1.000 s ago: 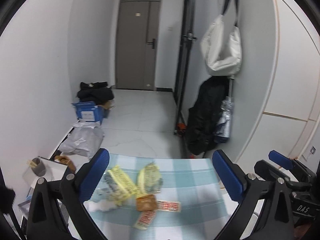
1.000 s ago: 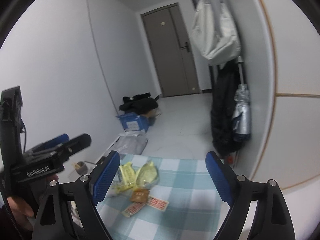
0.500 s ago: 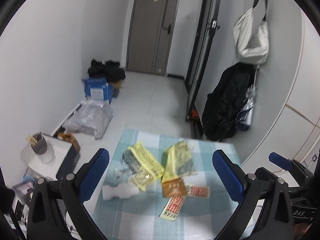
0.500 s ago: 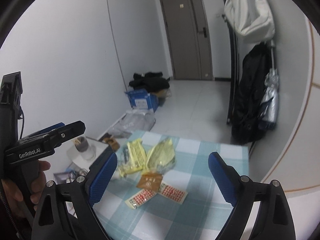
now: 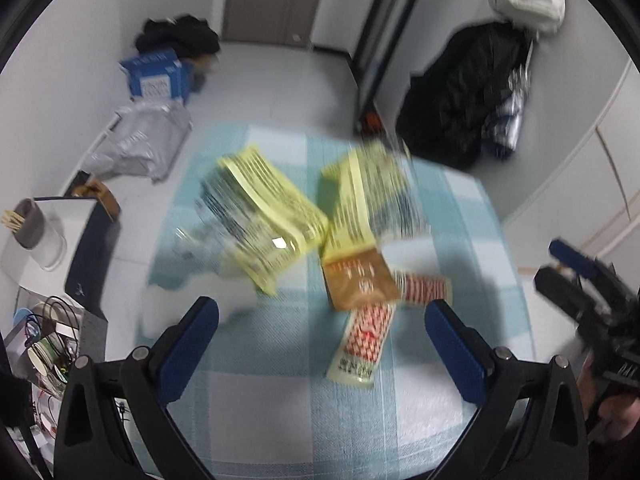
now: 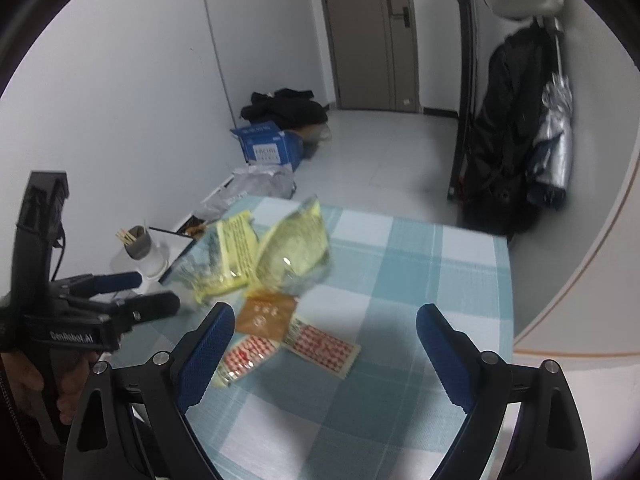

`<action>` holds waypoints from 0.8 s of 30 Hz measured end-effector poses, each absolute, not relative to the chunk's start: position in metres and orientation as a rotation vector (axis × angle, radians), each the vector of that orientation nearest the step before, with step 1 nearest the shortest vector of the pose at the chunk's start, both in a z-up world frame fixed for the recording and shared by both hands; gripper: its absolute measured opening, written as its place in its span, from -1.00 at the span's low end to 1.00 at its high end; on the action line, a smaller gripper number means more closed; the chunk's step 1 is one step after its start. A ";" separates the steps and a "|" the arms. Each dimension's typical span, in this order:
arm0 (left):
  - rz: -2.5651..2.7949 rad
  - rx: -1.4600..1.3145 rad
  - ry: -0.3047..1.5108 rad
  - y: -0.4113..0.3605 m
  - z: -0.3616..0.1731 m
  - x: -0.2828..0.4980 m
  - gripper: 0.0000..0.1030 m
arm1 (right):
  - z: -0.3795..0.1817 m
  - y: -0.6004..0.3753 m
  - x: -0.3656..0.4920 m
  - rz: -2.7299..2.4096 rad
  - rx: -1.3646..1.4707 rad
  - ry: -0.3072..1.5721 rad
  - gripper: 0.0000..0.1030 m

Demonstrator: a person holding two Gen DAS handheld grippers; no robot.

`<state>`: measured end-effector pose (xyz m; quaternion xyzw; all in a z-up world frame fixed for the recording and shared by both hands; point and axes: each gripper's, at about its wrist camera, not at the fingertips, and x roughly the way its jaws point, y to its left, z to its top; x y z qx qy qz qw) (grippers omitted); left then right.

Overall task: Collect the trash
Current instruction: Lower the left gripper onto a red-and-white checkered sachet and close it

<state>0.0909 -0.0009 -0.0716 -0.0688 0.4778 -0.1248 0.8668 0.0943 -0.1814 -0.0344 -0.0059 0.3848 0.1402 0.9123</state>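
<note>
Both wrist views look down over checked table (image 5: 420, 412) toward door; share wrapper pile (image 6: 276, 264), near.

Right gripper (image 6: 324, 344), jaws wide apart, hangs over wrappers (image 6: 276, 264) on checked tablecloth (image 6: 420, 280).

You're in the entry hallway of a home, pretty clearly. There's a grey front door (image 6: 374, 32) with a lock handle at the far end, white tile floor (image 6: 384, 148), a black coat (image 6: 508, 132) and folded umbrella (image 6: 554, 148) hanging on the wall, and a blue cardboard box (image 6: 266, 146) parked by a heap of dark clothes (image 6: 286, 106). The small table (image 6: 420, 276) has a blue-and-white checked cloth.
</note>
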 end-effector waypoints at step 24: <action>-0.234 0.162 1.178 -0.054 -0.112 0.080 0.47 | -0.041 -0.235 0.083 0.253 0.100 0.842 0.80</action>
